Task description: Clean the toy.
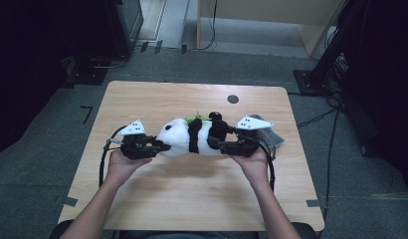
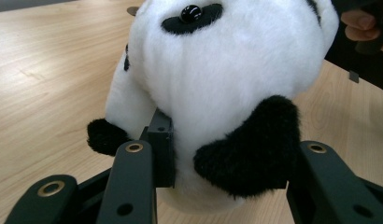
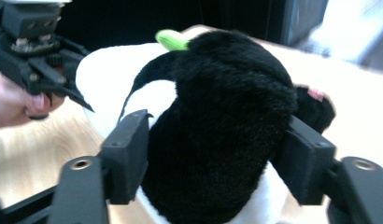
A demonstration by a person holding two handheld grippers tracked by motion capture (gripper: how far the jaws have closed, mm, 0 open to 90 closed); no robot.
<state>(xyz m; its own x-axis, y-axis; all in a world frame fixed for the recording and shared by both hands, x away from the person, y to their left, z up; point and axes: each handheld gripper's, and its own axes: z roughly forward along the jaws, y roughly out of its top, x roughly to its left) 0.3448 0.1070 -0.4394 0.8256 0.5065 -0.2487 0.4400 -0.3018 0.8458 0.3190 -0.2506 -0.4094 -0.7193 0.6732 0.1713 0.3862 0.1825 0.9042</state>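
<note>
Plush panda (image 1: 187, 137) lies on its side across the middle of the bench (image 1: 157, 199), a bit toward the far edge, long axis running left-right. White head end points to the bench's left edge, black rear end to the right edge. Left claw (image 1: 162, 146) is clamped on the head end: in the left gripper view its jaws press into the white fur on either side of a black ear (image 2: 252, 144), glass eye (image 2: 190, 12) visible above. Right claw (image 1: 223, 144) straddles the black rear part: in the right gripper view that black mass (image 3: 227, 135) sits between both jaws, and both pads look to be touching the fur, so I read it as gripping the panda, though the contact there is less crisp than on the left. Green tag-like bit (image 1: 194, 118) sticks out of the panda on the side facing the far edge. Each claw is held in one of the person's hands, forearms coming in from the near edge. Grey crumpled item (image 1: 272, 138) lies on the bench just behind the right claw, toward the right edge. Dark round spot (image 1: 233, 98) near the far edge, well apart from the panda.
</note>
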